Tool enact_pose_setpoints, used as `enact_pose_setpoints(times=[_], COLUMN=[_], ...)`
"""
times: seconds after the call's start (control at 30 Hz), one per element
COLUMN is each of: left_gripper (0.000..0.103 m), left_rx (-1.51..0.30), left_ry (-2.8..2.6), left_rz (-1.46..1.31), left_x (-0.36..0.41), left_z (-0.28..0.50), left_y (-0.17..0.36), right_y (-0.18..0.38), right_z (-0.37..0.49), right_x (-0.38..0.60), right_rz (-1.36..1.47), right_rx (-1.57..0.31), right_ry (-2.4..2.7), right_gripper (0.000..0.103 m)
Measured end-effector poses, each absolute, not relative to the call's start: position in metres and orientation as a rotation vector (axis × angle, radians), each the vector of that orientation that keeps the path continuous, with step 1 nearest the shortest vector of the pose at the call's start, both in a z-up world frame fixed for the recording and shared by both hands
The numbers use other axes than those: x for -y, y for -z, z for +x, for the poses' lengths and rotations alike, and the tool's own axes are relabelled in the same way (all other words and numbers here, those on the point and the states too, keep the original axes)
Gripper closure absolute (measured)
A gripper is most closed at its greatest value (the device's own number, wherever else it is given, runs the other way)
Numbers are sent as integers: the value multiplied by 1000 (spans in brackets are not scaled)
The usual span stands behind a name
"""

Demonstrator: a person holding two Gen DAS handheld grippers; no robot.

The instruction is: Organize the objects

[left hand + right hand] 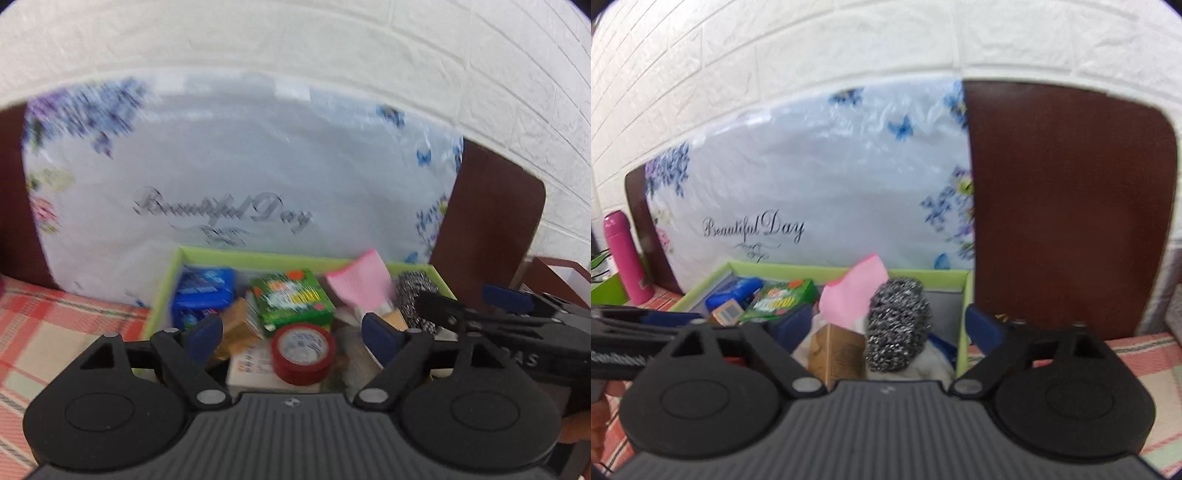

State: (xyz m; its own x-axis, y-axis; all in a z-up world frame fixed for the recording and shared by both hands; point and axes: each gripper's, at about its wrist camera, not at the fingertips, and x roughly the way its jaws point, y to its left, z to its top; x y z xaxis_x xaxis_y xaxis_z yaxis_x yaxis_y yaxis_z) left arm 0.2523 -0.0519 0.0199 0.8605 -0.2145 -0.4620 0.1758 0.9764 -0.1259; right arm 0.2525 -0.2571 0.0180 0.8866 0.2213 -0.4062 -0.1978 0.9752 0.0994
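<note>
**Both Grippers Spread Wide Over a Crowded Green Box**

Seen from the left wrist: left gripper [291,338] with blue-padded jaws well apart, gripping nothing, poised above the near part of a lime-green rectangular cardboard box [166,291] packed with small goods. Directly between and just below the pads, a red roll of tape with a white printed face [303,352], lying on a white printed carton [255,371]. Just ahead of the tape, a green printed packet [291,301]; ahead and to the left, a blue plastic-wrapped pack [205,291]; beside the left pad, a small tan cardboard box [238,325]. Ahead and to the right, a pink folded cloth [360,286] and a silver steel-wool scourer [417,295]. Entering from the right edge, the right gripper [476,306], reaching over the scourer.

Seen from the right wrist: right gripper [894,325] likewise spread to full width, nothing pinched. Centred between its pads, the scourer [899,325], untouched, with the pink cloth [849,295] just left of it. Right pad hanging close by the box's right wall [967,295]; whether touching cannot be told. Left gripper visible at the left edge.

Beyond both tools, a white floral plastic-wrapped cushion lettered "Beautiful Day" [812,192] against a dark brown wooden headboard [1071,206] and a white brick-pattern wall [849,44]. Far left, an upright pink flask [626,258]. Underneath, a red plaid cloth [55,332].
</note>
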Motion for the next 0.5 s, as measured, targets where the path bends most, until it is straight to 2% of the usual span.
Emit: enact_pose_setpoints(times=[0.13, 0.5], left_gripper=[9, 9], left_rx=[-498, -538], left_ry=[130, 54], left_rz=[-86, -69], left_x=[45, 33], left_z=[230, 141], left_y=[-32, -36], right_y=[-30, -57], right_z=[226, 129], right_x=[258, 250], right_rz=[73, 20], right_rx=[-404, -408], right_ry=[-243, -195], right_gripper=[0, 0])
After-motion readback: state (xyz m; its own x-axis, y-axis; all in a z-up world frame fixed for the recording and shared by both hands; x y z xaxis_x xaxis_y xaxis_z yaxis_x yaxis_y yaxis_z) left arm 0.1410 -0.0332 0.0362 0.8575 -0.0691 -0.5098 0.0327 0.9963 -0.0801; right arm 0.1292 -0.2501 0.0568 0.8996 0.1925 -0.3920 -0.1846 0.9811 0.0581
